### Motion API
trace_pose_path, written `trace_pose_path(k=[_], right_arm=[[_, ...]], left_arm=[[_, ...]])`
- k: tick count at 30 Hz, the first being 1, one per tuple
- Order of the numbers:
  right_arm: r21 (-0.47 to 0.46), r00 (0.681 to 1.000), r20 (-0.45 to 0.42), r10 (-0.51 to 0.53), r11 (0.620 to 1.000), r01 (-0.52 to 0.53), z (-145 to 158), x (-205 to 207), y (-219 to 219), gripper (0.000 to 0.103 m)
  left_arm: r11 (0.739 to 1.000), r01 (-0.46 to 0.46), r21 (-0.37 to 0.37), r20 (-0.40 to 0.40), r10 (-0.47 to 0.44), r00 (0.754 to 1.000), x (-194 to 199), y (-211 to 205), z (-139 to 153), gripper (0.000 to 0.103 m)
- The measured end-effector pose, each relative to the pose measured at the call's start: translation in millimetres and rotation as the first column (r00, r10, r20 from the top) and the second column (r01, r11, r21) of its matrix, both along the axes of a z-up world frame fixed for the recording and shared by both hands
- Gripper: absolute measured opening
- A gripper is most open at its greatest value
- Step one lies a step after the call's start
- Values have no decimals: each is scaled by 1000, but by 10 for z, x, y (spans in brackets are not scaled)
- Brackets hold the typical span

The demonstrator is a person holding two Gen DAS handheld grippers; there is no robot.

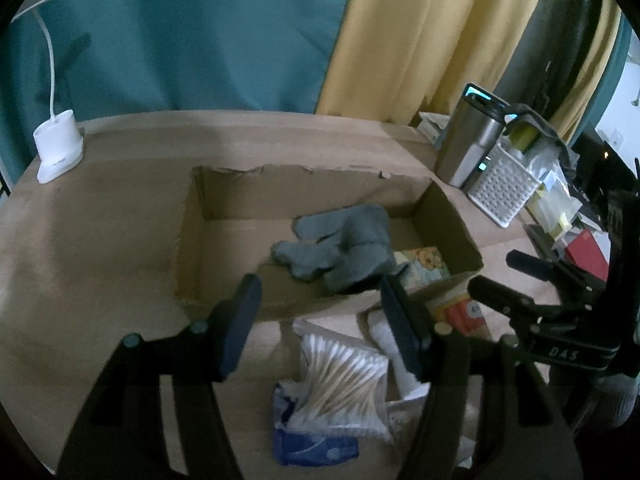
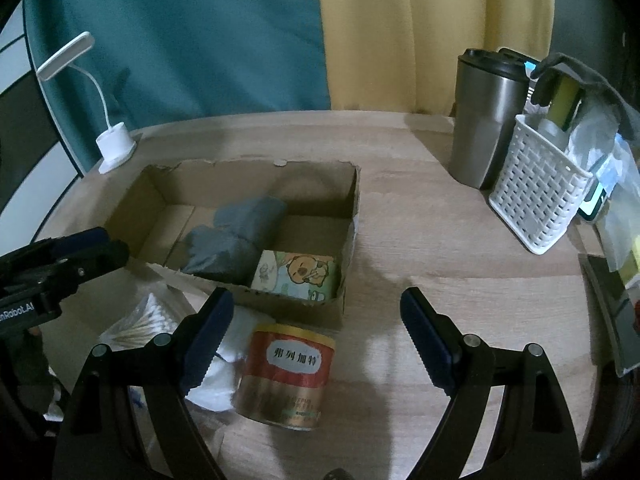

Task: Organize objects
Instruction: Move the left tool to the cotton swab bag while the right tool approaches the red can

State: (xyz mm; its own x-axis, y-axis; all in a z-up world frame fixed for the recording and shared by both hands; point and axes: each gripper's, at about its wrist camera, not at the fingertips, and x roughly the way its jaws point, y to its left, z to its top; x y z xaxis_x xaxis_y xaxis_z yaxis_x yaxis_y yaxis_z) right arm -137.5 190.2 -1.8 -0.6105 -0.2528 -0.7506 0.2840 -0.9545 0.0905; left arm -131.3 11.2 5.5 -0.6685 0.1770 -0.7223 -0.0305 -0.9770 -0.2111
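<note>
- Left wrist view: left gripper is hovering with jaws spread wide, nothing between them, above the near edge of the cardboard box.
- Box is a shallow corrugated tray with ragged torn rims, sitting on the pale wood-grain table.
- Inside the box: grey knit socks, soft and lumpy, are lying mid-floor; a flat tissue pack with a cartoon print is lying in the near right corner, just beside the socks.
- In front of the box, outside it: a clear crinkly bag of cotton swabs with wooden stems; a white cloth, bunched up; a cylindrical tin with a red label and gold band, lying on its side, touching the cloth.
- Right wrist view: right gripper is hanging over the tin with jaws fully apart, gripping nothing.
- Right side of the table: a brushed-steel tumbler with a black lid, standing upright; a white perforated plastic basket just beside it, stuffed with clear packets.
- Far left corner: a white desk lamp with a bent gooseneck.
- Backdrop: teal and yellow curtains, hanging in soft folds.
</note>
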Motion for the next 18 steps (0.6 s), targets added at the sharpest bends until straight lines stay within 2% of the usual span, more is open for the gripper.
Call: trace_pose_path(k=[1,2,18], right_arm=[[0,1000,0,2,1000,-2,-4,7,4,88],[0,1000,-1,4,1000,-4,-7,5,10,88],[-12,1000,20,24,1000,-24,-95,156,29,88]], left_arm=[[1000,-1,4,-2,1,1000,12,-3,2,74],[1000,-1,8,-4,1,1000,20,-6,0,75],[1000,2,5,22,-2,1000,200,41,-107,75]])
